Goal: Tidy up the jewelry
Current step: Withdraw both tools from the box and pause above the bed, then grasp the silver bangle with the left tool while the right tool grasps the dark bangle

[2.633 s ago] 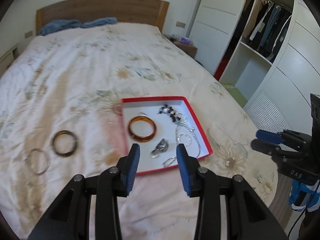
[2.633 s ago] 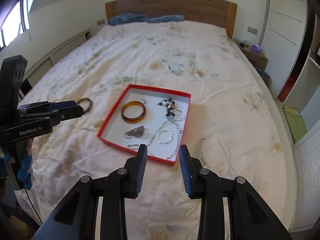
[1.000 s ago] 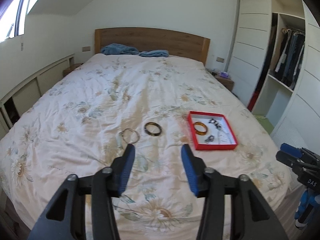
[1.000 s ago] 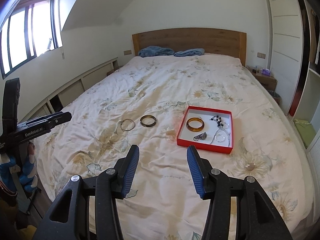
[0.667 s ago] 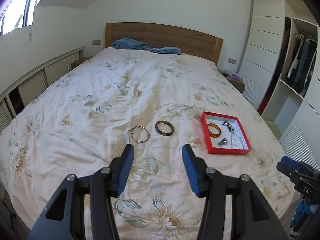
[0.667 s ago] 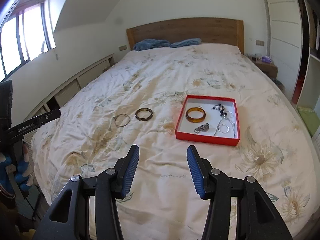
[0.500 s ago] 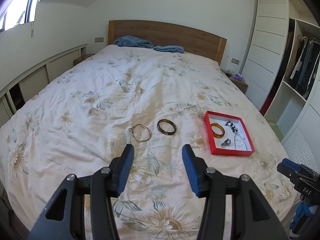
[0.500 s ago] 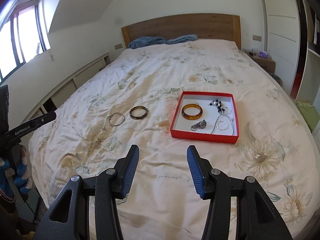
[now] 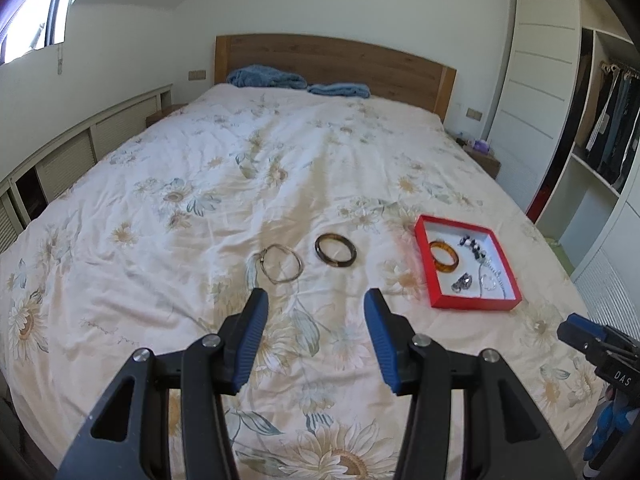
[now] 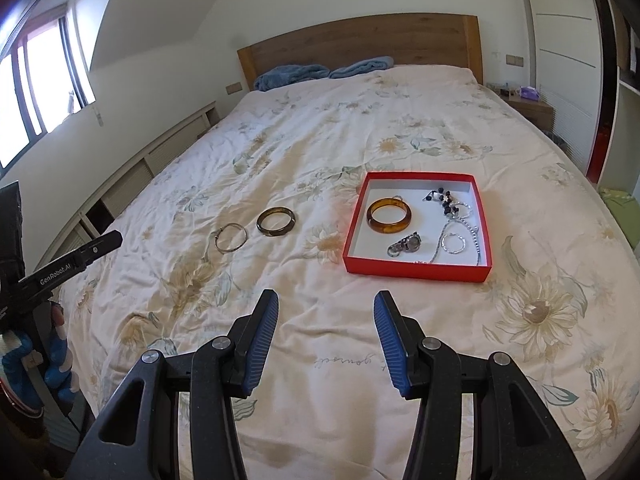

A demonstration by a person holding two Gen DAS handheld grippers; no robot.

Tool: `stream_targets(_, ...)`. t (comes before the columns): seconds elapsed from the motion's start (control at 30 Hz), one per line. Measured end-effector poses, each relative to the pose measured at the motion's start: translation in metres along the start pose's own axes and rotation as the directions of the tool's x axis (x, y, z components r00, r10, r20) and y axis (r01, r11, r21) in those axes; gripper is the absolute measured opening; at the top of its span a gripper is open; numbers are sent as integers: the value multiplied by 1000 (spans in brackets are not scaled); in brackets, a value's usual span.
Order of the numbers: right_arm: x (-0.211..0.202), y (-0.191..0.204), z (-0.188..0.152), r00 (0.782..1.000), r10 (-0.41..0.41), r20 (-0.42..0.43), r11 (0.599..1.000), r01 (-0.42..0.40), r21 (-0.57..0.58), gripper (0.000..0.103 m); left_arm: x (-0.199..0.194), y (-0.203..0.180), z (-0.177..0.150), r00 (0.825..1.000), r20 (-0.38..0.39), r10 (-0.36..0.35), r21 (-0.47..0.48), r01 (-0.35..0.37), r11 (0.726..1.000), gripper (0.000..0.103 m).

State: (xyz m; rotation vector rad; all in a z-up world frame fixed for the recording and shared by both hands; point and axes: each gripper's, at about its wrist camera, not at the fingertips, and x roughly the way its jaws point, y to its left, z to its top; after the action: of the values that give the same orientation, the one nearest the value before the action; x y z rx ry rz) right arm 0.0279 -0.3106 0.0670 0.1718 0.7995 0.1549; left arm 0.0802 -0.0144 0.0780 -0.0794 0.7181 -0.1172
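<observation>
A red box (image 9: 472, 303) (image 10: 416, 271) lies on the bed. It holds an amber bangle (image 9: 443, 255) (image 10: 389, 215), a watch (image 10: 405, 244), a silver chain and beads. A dark bangle (image 9: 335, 250) (image 10: 276, 221) and a thin silver bangle (image 9: 281, 263) (image 10: 231, 238) lie on the quilt left of the box. My left gripper (image 9: 316, 300) is open and empty, above the quilt in front of the two loose bangles. My right gripper (image 10: 325, 303) is open and empty, in front of the box.
The bed has a floral quilt, a wooden headboard (image 9: 332, 60) and blue folded cloths (image 9: 266, 76) at the head. A wardrobe (image 9: 600, 120) with hanging clothes stands to the right. Low cabinets (image 10: 132, 184) run along the left wall. A nightstand (image 10: 528, 108) is at the far right.
Both grippers have pulled well back from the box and risen, then eased slightly forward. Both stayed open and empty. The jewelry has not moved.
</observation>
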Motion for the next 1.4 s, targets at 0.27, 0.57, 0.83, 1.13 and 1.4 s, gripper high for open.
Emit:
stream_targets(0.27,20,-4,-2,999,8,-31,1000,-7,13,50,25,5,-12,997,-76,0,11,1,1000,48)
stream_targets(0.57,52,0,2,997,32,-75,999,-32,-3,50,60,16,-17,991,-135,22,-9,-23,1000,48)
stream_targets(0.83,76,1,10,994,50,-97,998,-52,-19,50,93,28,-20,984,-168,52,-49,-61,997,48)
stream_targets(1.13,114,13,25,985,116,-128,992,-121,-35,50,132,42,-23,978,-211,1,-60,-14,998,48)
stream_targets(1.4,173,35,51,972,150,-180,982,-168,-87,50,190,54,2,971,-239,-5,-42,-5,999,48)
